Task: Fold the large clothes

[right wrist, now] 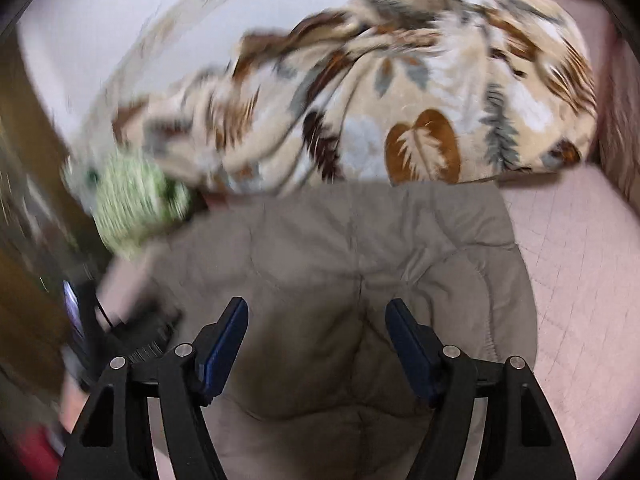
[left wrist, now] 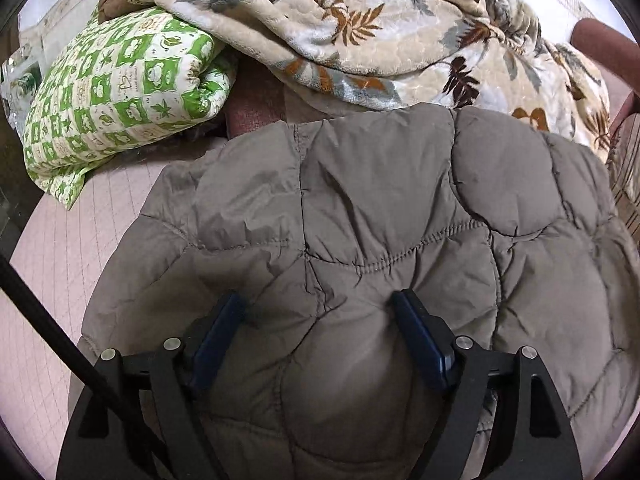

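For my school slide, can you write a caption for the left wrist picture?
The left tool hangs open over a quilted grey-brown jacket, with a green pillow and leafy blanket behind.

- A grey-brown quilted jacket [left wrist: 380,208] is lying spread flat on the pale pink checked bed surface.
- Its puffy panels are showing curved stitched seams and light creases.
- Its far edge is touching the leaf-patterned blanket.
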`<act>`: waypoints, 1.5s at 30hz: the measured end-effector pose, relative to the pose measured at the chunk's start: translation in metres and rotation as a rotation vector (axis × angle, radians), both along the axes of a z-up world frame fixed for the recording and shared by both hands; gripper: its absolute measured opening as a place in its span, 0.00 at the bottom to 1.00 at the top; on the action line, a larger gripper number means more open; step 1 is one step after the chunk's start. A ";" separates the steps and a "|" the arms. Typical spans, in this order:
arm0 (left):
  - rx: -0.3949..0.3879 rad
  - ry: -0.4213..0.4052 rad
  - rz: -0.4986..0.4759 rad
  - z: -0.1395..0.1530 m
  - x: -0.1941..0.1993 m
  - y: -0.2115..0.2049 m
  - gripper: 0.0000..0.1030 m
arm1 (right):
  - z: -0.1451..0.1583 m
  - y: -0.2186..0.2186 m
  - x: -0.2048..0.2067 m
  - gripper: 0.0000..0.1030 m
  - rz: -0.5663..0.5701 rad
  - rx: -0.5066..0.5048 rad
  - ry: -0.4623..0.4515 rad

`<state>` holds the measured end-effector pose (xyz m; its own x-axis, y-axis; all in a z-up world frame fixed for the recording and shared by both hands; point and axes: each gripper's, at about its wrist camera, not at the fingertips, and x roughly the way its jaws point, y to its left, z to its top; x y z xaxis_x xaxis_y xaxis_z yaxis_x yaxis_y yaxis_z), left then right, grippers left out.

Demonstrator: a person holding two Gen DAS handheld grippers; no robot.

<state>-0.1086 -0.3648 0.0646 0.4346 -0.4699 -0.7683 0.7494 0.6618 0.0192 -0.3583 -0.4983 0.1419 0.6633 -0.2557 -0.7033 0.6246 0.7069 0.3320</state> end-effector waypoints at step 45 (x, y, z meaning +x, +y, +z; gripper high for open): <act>-0.167 -0.152 0.186 0.025 -0.088 0.174 0.84 | -0.024 0.123 -0.102 0.78 -0.167 -0.100 -0.061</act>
